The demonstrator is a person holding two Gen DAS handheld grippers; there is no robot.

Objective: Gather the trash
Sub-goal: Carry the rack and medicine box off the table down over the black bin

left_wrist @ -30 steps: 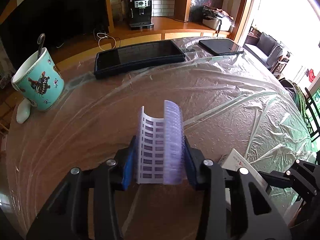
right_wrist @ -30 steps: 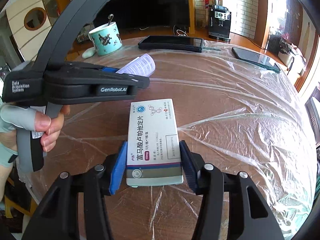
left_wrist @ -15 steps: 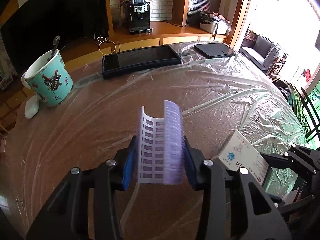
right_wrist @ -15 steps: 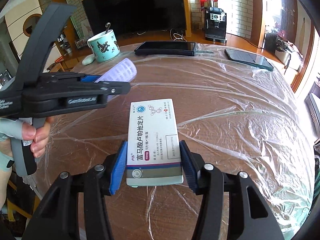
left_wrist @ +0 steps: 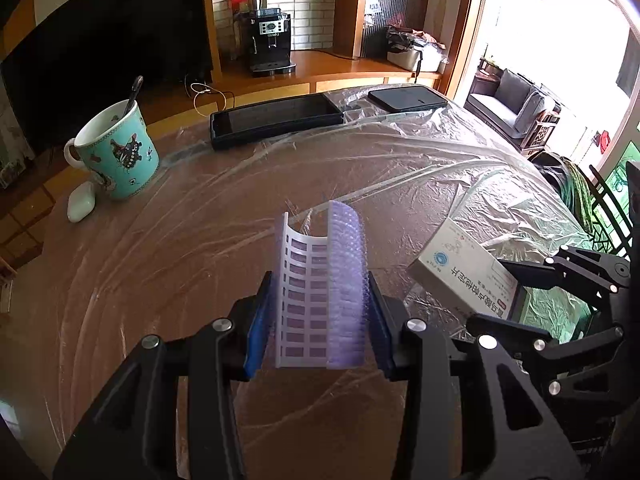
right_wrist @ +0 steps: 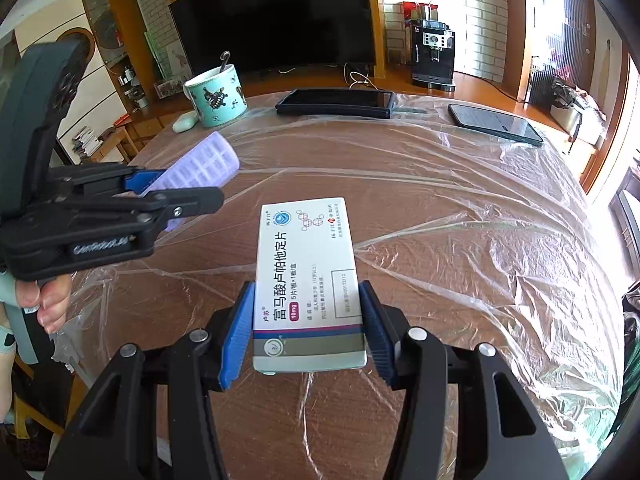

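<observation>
Above the film-covered table (right_wrist: 460, 208): left gripper (left_wrist: 318, 312) pinching a light, springy, bowed blister sheet (left_wrist: 320, 284) by its edges; right gripper (right_wrist: 306, 330) clamping a light, crushable medicine box (right_wrist: 308, 280) across its sides.

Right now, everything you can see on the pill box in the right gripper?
The pill box is a flat white cardboard carton with blue Chinese lettering, a pink 10mg tag, a blue round logo and a grey band near the held end. It looks closed and undented. The right gripper has its blue jaws shut on the long sides, and the far end juts forward above the plastic-covered table, touching nothing else. The left wrist view shows it tilted.
</observation>
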